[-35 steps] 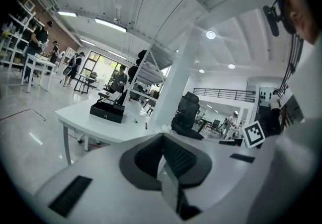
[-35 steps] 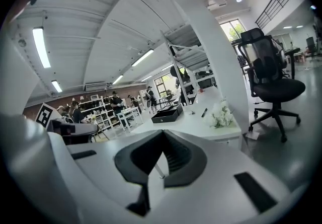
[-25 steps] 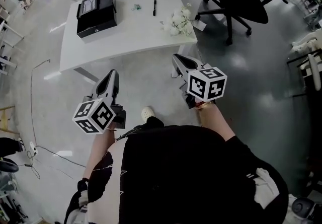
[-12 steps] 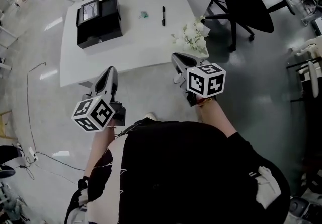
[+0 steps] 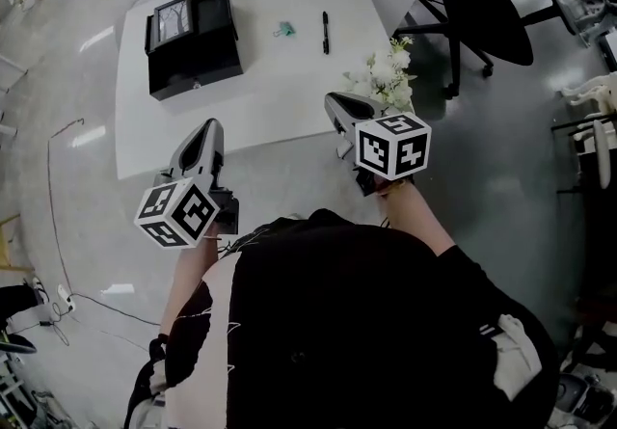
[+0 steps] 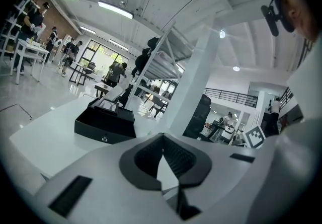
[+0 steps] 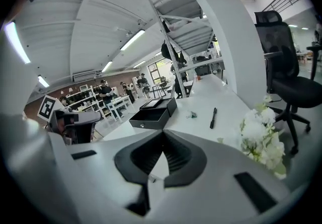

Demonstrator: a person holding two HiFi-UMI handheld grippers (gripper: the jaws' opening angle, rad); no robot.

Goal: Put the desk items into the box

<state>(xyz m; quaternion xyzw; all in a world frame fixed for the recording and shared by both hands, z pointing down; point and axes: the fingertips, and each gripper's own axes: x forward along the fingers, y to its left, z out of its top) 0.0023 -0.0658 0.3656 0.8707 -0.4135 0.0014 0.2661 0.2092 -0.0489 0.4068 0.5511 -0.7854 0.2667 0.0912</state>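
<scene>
A white desk (image 5: 280, 85) carries a black open box (image 5: 193, 32) at its left, a small green clip (image 5: 282, 29), a black pen (image 5: 326, 32) and a bunch of white flowers (image 5: 386, 75) at its right edge. My left gripper (image 5: 204, 128) hangs at the desk's near edge, shut and empty, in line with the box (image 6: 104, 126). My right gripper (image 5: 337, 105) is over the near right corner beside the flowers, shut with nothing in it. In the right gripper view the box (image 7: 153, 115), clip (image 7: 191, 115), pen (image 7: 213, 117) and flowers (image 7: 261, 135) lie ahead of the right gripper (image 7: 162, 133).
A black office chair (image 5: 487, 3) stands right of the desk, close to the flowers. A thin cable (image 5: 56, 196) runs over the grey floor at the left. More desks and several people (image 6: 118, 73) are far behind.
Both grippers have come forward to the desk's near edge. The desk and its items now sit lower and nearer in the head view. Both pairs of jaws stayed shut.
</scene>
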